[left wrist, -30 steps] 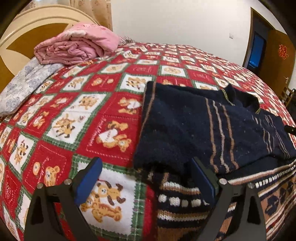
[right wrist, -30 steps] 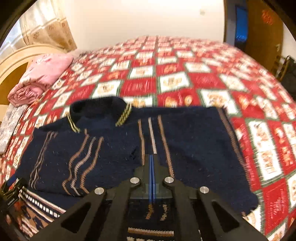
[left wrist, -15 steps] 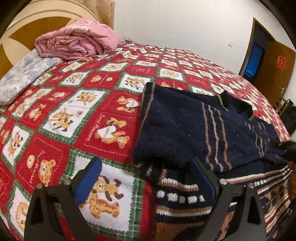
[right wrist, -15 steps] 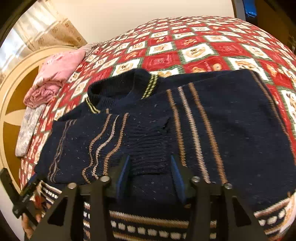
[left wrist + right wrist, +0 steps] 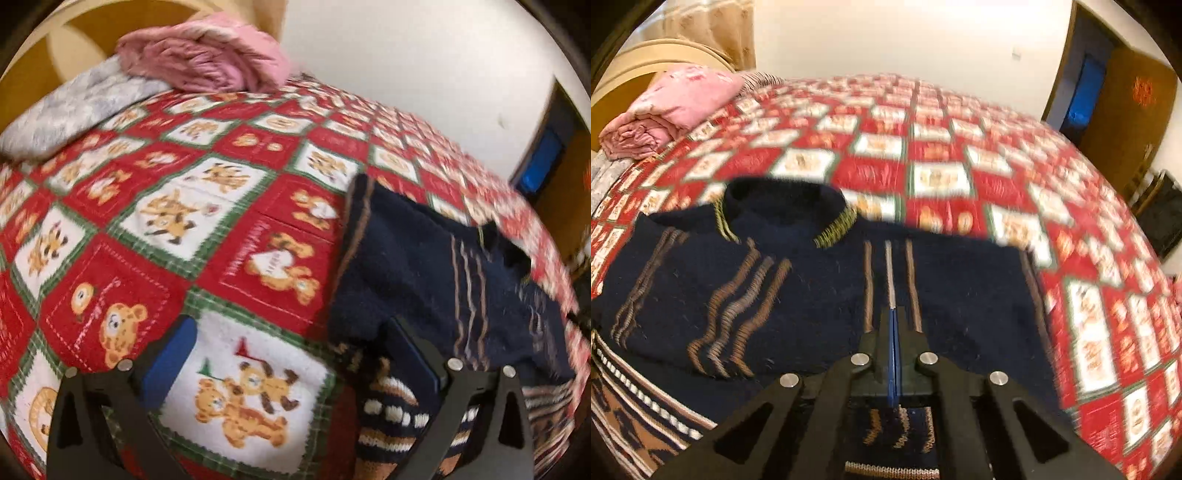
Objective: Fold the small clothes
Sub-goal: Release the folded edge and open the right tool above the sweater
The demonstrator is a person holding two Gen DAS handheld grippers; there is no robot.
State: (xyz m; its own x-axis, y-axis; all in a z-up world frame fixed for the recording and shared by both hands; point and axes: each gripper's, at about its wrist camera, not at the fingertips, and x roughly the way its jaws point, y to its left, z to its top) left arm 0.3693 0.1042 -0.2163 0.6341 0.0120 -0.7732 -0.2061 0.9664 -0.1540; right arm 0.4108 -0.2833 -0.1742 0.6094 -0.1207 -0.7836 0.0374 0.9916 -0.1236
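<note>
Nearest, the left gripper (image 5: 291,363) has its jaws opening to their widest and holds nothing; one blue pad is over the bedspread (image 5: 221,206), the other at the sweater's near corner. The right gripper (image 5: 893,325) is fully closed, its pads pressed together above the navy sweater (image 5: 820,295); I cannot tell if any cloth is pinched. The sweater lies on the bedspread with sleeves folded in, its patterned hem cut off below. Farther back, a blurred pink quilt (image 5: 668,107) lies near the headboard (image 5: 74,48).
</note>
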